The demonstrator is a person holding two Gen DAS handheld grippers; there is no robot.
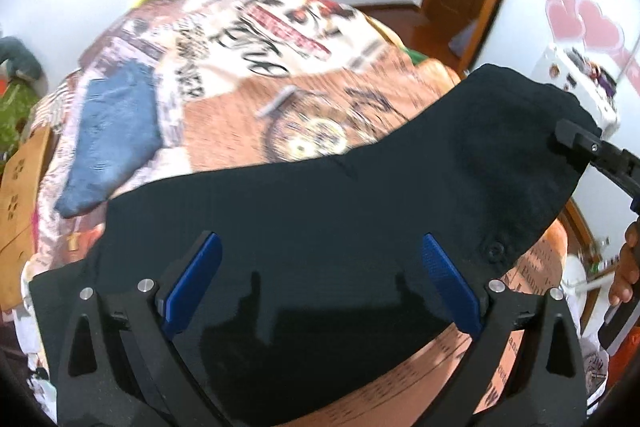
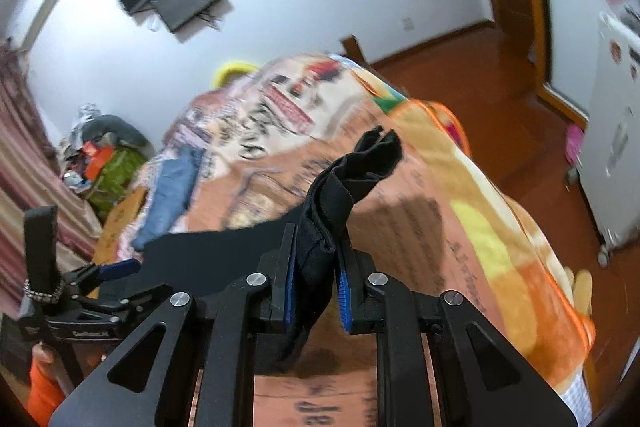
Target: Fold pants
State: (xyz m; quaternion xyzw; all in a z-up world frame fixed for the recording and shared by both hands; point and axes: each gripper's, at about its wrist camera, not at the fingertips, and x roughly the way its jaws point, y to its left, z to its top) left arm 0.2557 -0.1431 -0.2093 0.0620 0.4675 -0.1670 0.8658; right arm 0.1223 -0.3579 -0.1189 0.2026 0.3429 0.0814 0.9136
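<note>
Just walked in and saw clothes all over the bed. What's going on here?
A person is folding black pants over a printed blanket. The right hand-held gripper is shut on a bunched end of the fabric. The left hand-held gripper is open over the pants. Blue jeans lie folded farther back.
</note>
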